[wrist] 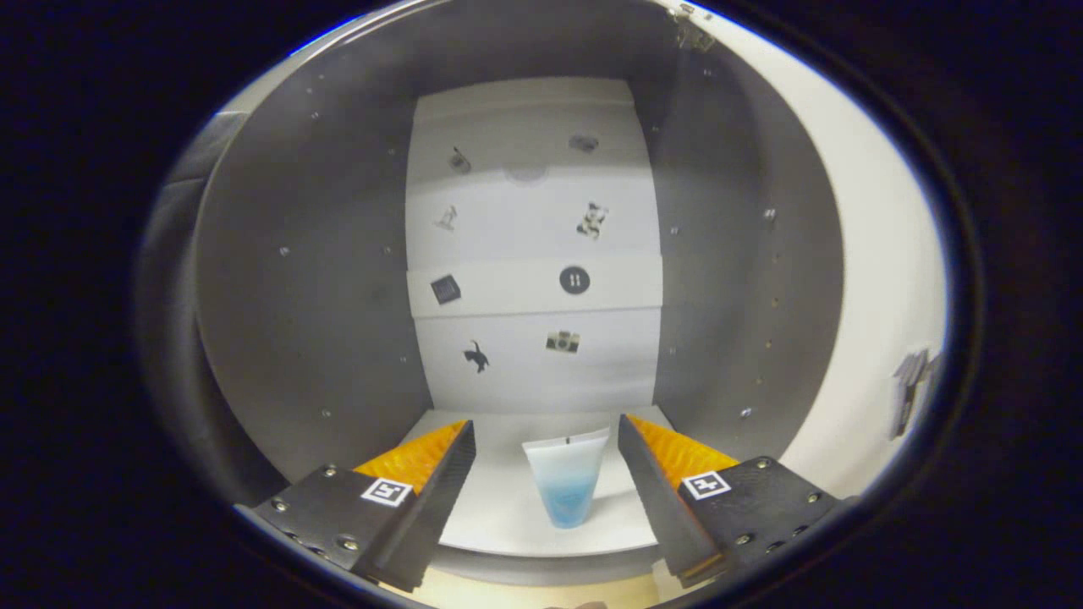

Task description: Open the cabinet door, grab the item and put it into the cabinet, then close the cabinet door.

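The tube (566,479) is seen standing on its cap on the floor (508,507) of the open cabinet (313,321), between the 2 fingers of the gripper (546,440) and touched by neither. The jaws are spread wide, with a gap on each side of the tube. The door (871,279) is swung open to the right. The tube is judged light, soft-walled and easily tipped; its smooth skin may slip. A grip would best be taken low on the body, near the cap.
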`<action>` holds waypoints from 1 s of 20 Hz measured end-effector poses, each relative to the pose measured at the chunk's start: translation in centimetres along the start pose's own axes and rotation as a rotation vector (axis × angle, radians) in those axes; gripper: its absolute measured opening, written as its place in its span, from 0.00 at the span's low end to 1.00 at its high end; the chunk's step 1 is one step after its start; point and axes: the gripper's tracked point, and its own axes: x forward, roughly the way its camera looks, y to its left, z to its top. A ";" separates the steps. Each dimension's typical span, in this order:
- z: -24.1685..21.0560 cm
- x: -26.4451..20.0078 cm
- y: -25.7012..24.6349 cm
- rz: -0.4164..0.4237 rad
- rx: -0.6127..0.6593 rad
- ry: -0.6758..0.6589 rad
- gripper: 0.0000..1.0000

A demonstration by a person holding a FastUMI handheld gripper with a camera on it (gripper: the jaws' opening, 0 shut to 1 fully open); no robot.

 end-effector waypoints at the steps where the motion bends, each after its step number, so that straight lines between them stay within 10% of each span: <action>1: 0.9 -0.9 -0.1 -0.009 -0.005 -0.034 1.00; 20: 3.4 -24.5 -2.6 -0.317 -0.089 -0.196 1.00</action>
